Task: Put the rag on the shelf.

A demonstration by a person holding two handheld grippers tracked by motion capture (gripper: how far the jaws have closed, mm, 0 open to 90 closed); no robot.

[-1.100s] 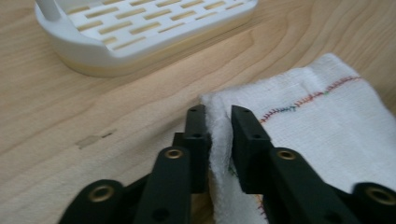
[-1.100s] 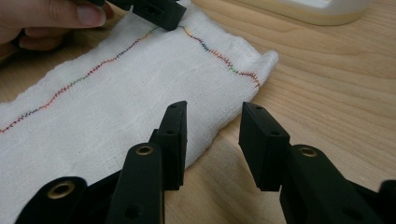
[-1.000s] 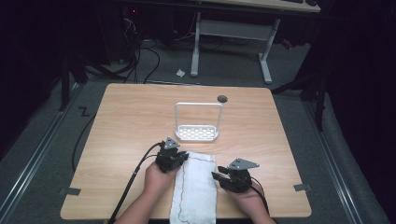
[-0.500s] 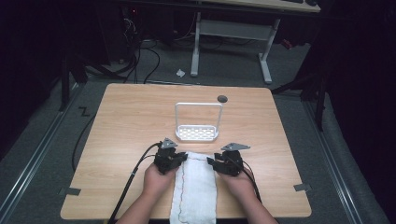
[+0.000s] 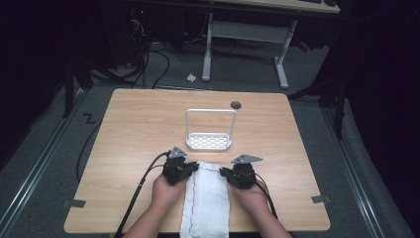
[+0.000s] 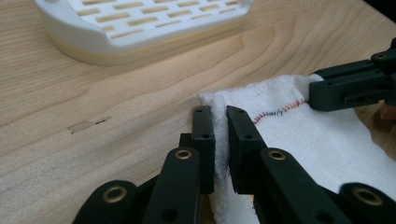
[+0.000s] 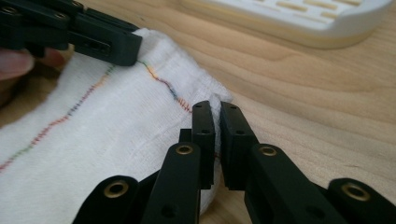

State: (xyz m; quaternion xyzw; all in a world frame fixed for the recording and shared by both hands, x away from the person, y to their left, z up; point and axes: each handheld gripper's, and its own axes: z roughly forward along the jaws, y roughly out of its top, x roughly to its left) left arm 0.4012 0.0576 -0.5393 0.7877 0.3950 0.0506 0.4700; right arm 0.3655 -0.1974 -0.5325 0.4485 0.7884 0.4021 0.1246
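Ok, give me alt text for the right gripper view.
The right tool pinches the far corner of a white towel with a multicoloured stitched line, lying on a wooden table. The left tool grips the opposite corner, and a white slotted tray sits beyond.

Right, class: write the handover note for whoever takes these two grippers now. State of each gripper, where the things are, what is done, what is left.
Left gripper: shut on the white towel's far left corner.
Right gripper: its jaws have just been closing and now pinch the far right corner.
Towel: flat on the table's near edge, a coloured stitch line along it, folded narrow by the look of it. White rack stands just beyond, untouched.
Done: both far corners gripped.
Left: probably lift the corners together and fold or move the towel; watch the rack.
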